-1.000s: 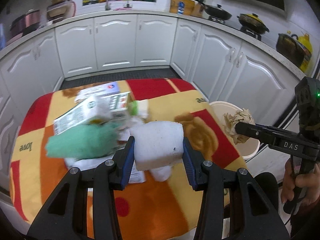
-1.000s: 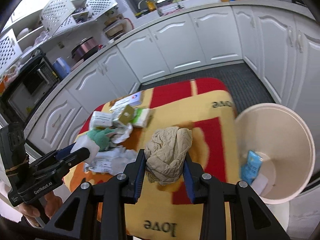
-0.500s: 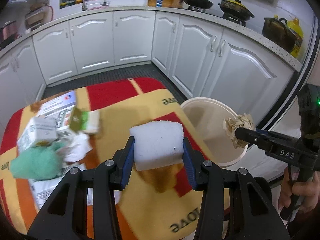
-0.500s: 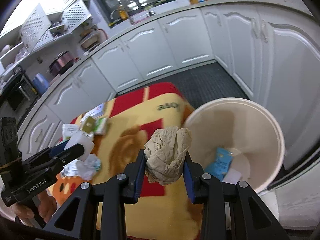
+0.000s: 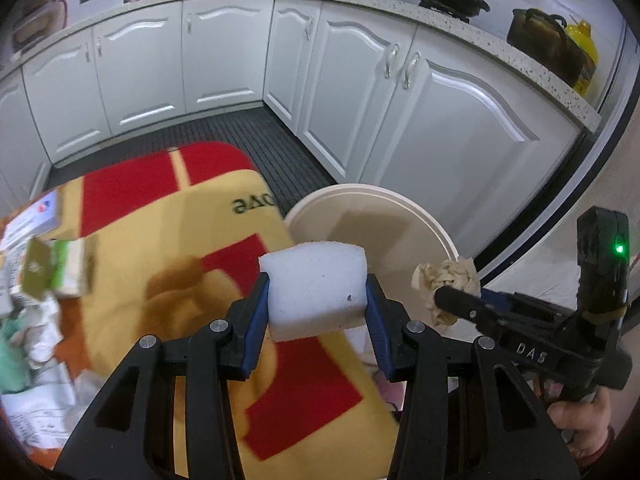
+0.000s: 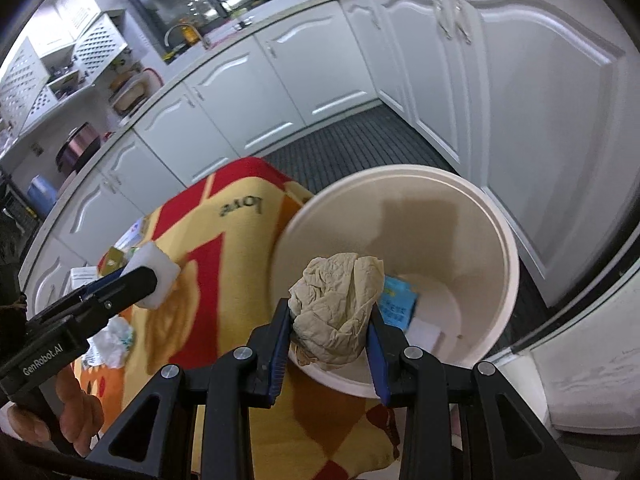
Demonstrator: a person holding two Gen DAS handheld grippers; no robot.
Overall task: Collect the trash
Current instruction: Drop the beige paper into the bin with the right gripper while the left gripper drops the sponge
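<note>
Left gripper (image 5: pixel 318 304) clamps a white sponge (image 5: pixel 316 290) between its 2 pads, above the table edge, with the bin (image 5: pixel 404 204) at 1 o'clock. Right gripper (image 6: pixel 330 332) pinches a crumpled brown paper (image 6: pixel 336 316) over the bin's near rim. Inside the bin lie a blue packet (image 6: pixel 398 304) and a white scrap (image 6: pixel 426 334). More trash (image 5: pixel 36 280) sits at 9 o'clock on the tablecloth (image 5: pixel 140 220).

I read "DAS" on my right gripper (image 5: pixel 454 304), "GenRobot.AI" on my left gripper (image 6: pixel 150 286), and "love" on the tablecloth (image 6: pixel 240 240) at eleven o'clock.
</note>
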